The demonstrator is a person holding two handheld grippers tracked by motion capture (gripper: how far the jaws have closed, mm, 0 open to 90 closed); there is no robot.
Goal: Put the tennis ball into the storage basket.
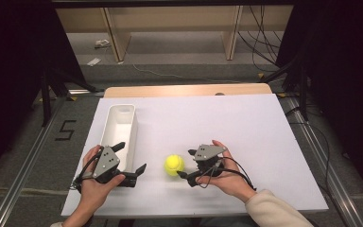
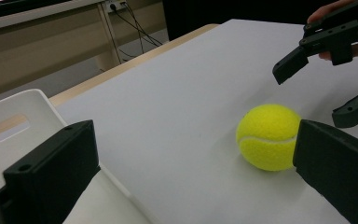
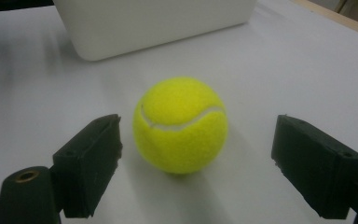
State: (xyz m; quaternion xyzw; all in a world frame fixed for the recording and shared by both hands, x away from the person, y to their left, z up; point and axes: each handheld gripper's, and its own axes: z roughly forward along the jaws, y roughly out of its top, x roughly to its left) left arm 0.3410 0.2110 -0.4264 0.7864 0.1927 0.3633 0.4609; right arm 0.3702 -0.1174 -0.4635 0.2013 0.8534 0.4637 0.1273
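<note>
With its black jaws spread wide to either side of the fuzzy yellow tennis ball [image 3: 180, 125], the right gripper [image 1: 187, 164] appears lined up for a grasp, nothing yet clamped. That ball rests on the white table sheet [image 1: 246, 127] near its front edge, just right of the long white plastic bin [image 1: 119, 134]. Left gripper [image 1: 131, 158], jaws likewise apart and empty, waits beside the bin's near end, probably to steady it.

Fuzzy yellow felt on the ball [image 3: 180, 125], with a smooth pale seam. Matt black plastic on the right claw [image 3: 196, 163]; smooth white plastic tray [image 1: 118, 124]. Matt white sheet over the wooden bench [image 1: 246, 123].
</note>
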